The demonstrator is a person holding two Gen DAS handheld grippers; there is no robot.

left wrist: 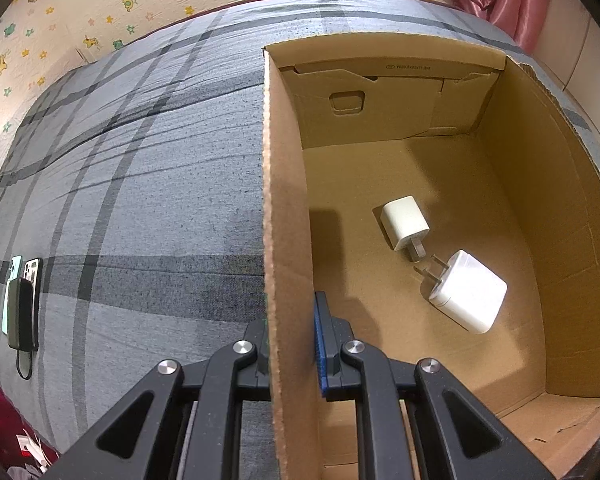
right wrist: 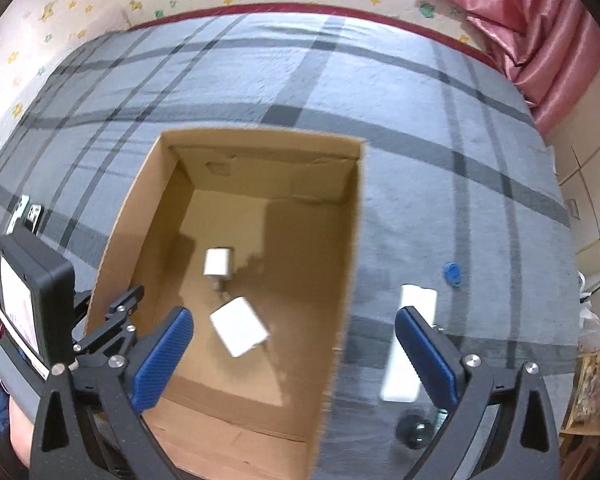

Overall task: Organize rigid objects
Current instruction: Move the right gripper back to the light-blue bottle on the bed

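Observation:
An open cardboard box (left wrist: 288,200) (right wrist: 340,280) stands on the grey plaid bedspread. Inside lie a small white charger (left wrist: 405,222) (right wrist: 218,262) and a larger white charger (left wrist: 469,291) (right wrist: 239,332), prongs facing each other. My left gripper (left wrist: 292,344) is shut on the box's left wall, one finger outside and the blue pad inside. My right gripper (right wrist: 296,344) is open and empty above the box's near right side. A long white remote-like object (right wrist: 406,344) lies on the bedspread right of the box.
Two phones with a dark power bank and cable (left wrist: 22,300) (right wrist: 28,212) lie at the left on the bedspread. A small blue round thing (right wrist: 452,272) and a dark round object (right wrist: 414,428) lie right of the box. Pink curtain (right wrist: 540,40) at far right.

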